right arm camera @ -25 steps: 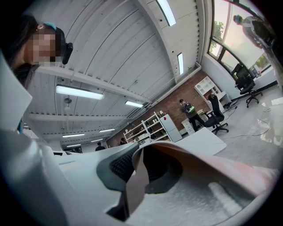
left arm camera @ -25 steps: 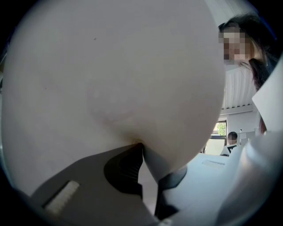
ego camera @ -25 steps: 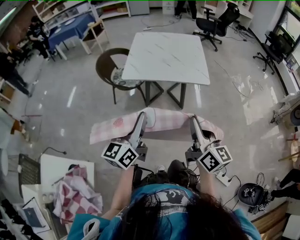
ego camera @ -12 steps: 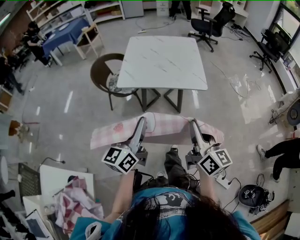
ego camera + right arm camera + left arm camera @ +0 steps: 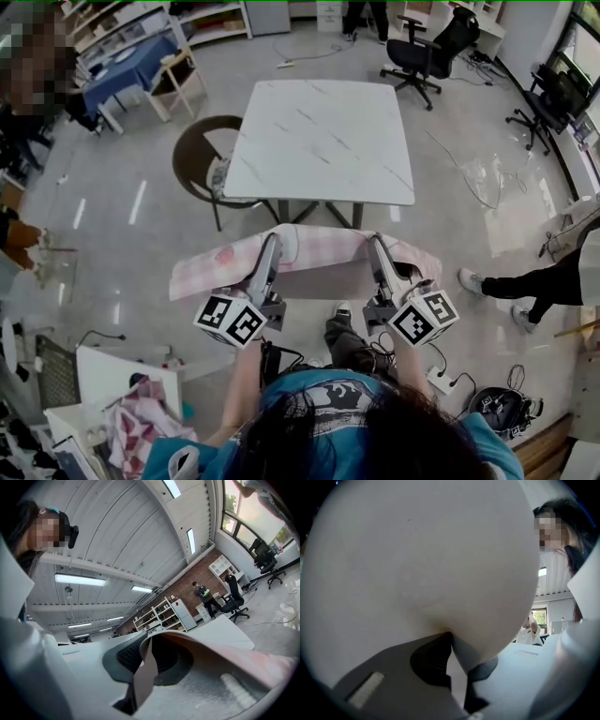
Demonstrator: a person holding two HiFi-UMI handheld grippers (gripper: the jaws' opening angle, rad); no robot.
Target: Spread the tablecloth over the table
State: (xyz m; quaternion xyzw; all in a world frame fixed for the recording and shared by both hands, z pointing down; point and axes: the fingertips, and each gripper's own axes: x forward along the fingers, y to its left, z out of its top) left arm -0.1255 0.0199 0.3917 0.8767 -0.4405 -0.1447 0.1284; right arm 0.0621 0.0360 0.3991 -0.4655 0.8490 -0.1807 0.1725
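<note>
- Head view: a pink checked tablecloth [image 5: 309,251] is held bunched in a long roll between the left gripper [image 5: 273,240] and the right gripper [image 5: 375,242]. It is carried in the air, short of the near edge of the white table [image 5: 319,141], whose top is bare. Nothing has yet been laid.
- Left gripper view: the jaws are seen nearly closed, with a fold of pale cloth pinched between the pads. The rest billows across the lens, so little else can be made out.
- Right gripper view: the jaws are likewise clamped on a thin edge of the cloth, which drapes over one jaw. The table is seen ahead.
- Risk: only narrow folds are pinched, so an edge could be pulled free when the cloth is flung out. The hanging ends could be caught on the table edge or on the chair [image 5: 202,155] beside it, and the cloth left skewed.
</note>
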